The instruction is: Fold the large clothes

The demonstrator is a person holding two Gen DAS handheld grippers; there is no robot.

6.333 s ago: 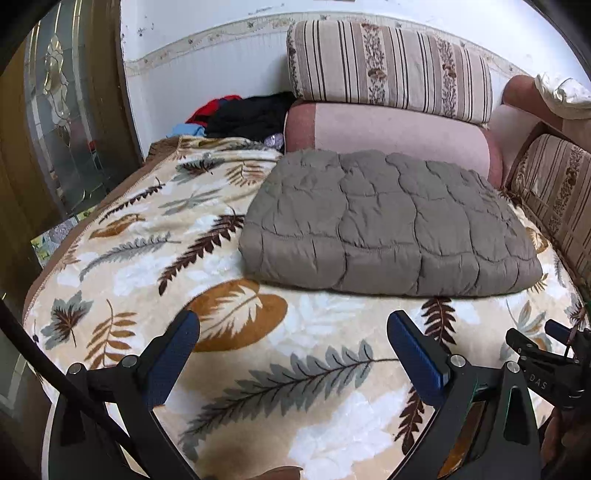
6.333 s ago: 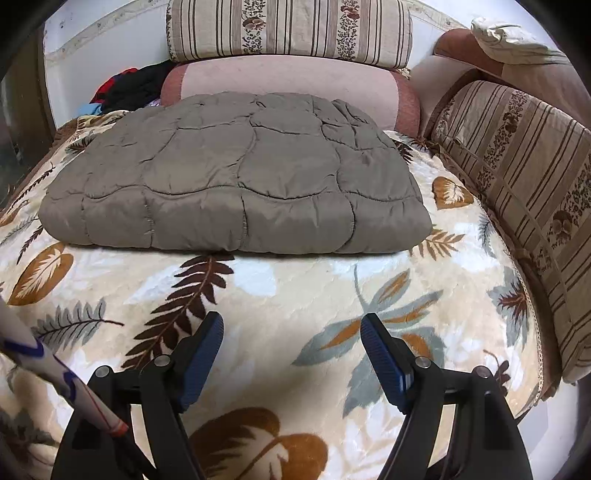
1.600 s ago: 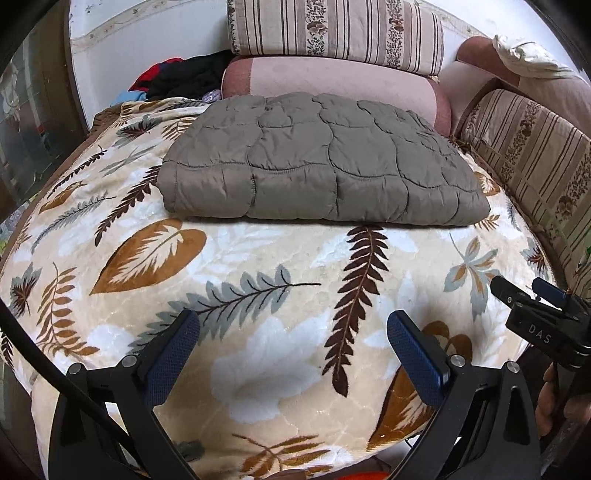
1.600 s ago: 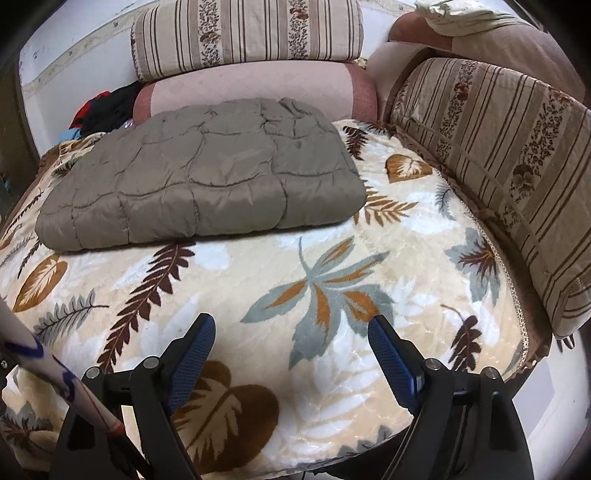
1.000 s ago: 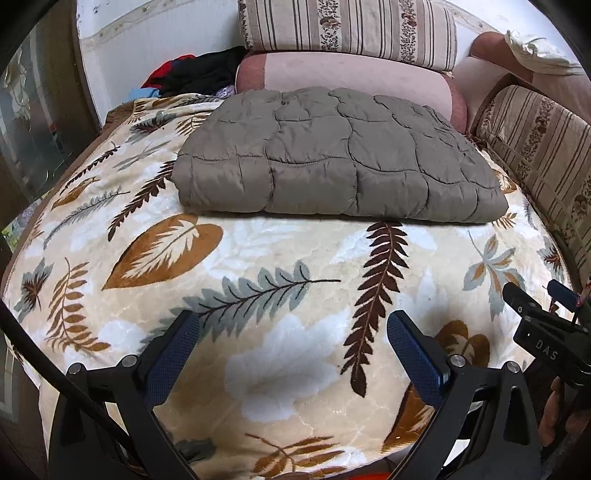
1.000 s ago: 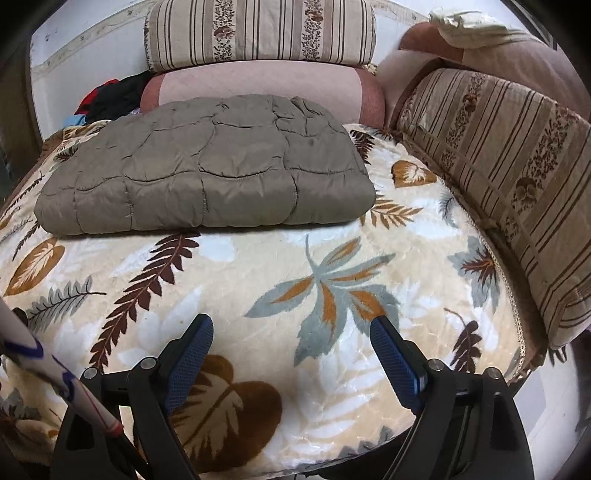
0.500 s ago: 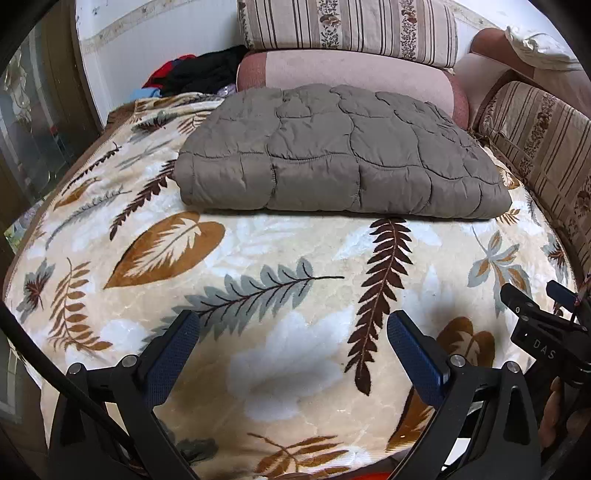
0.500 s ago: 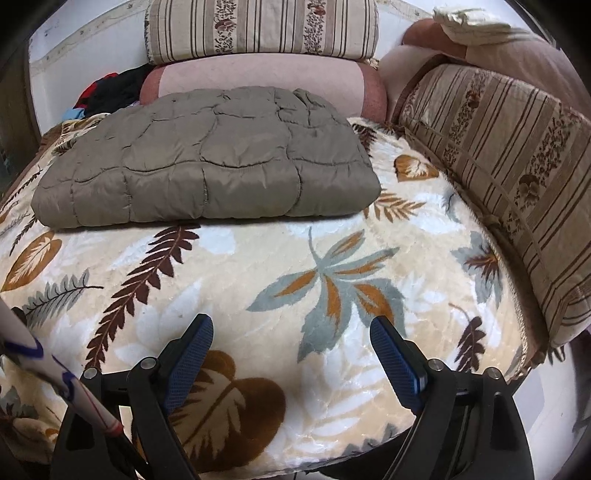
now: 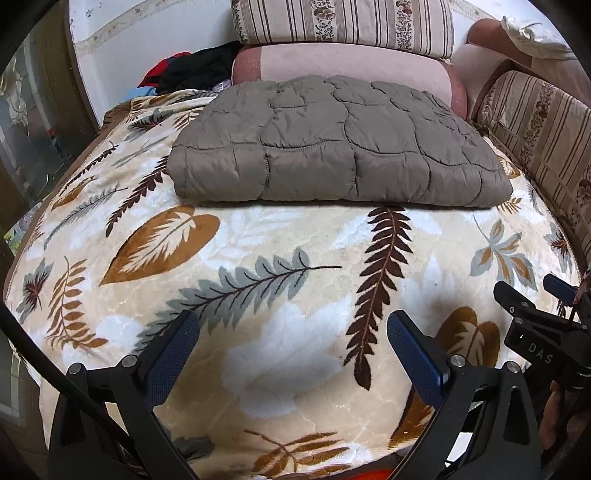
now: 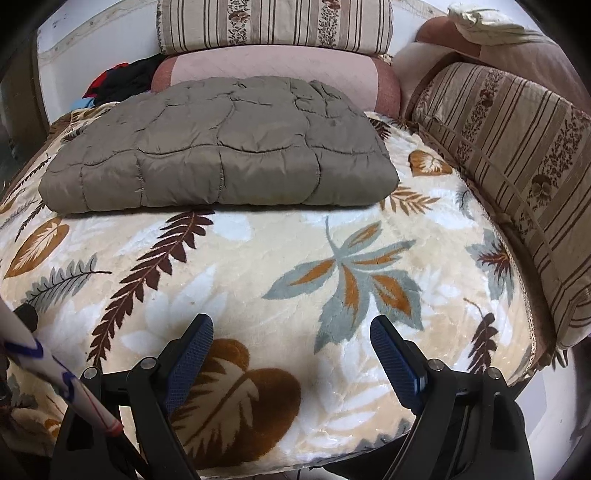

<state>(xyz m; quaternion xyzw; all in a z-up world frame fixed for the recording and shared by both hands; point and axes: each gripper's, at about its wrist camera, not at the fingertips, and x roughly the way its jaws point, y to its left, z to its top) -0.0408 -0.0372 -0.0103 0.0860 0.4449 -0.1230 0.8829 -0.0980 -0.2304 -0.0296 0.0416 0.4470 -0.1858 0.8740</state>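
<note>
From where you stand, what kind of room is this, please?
Probably a home living room or bedroom: a sofa-bed under a leaf-print blanket, striped cushions at the back, and a folded grey-brown quilted garment on top.

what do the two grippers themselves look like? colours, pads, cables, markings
Both are black angular frames with silver screw heads and dark blue textured finger pads. The left gripper has a black cable running past its left side. The right gripper shows white "DAS" lettering on its side in the left wrist view, and a white tube with blue and red marks crosses its lower left.
</note>
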